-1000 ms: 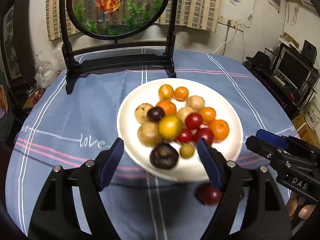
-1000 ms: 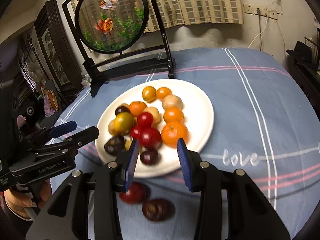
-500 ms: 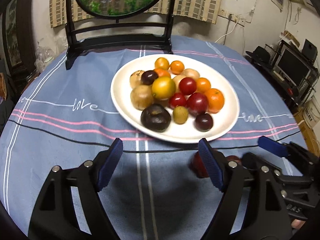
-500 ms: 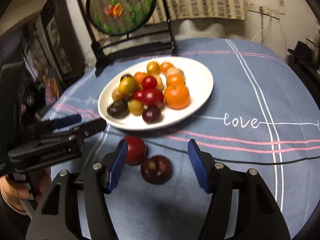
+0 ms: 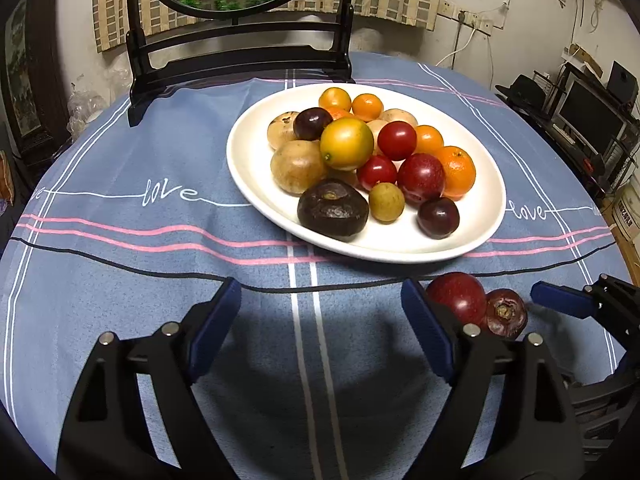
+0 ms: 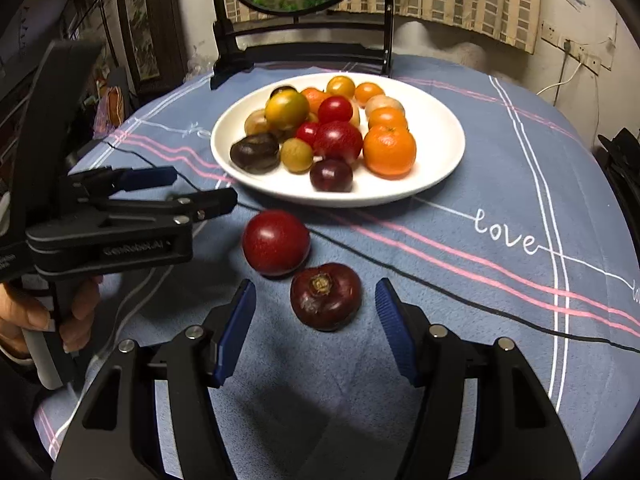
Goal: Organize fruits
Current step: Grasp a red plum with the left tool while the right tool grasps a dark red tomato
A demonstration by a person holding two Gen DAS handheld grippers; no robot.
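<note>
The right gripper [image 6: 316,330] stood apart with nothing clamped; a dark purple fruit [image 6: 326,296] with a dry brown stem scar lay on the cloth [image 6: 460,280] just ahead of its pads. A glossy red plum [image 6: 276,242] touched that fruit at its 11 o'clock. The left gripper [image 5: 320,332] was opening over bare cloth, with both fruits at its 3 o'clock. The white plate [image 5: 248,160] at 12 o'clock carried a heap of orange, red, tan and dark fruits.
</note>
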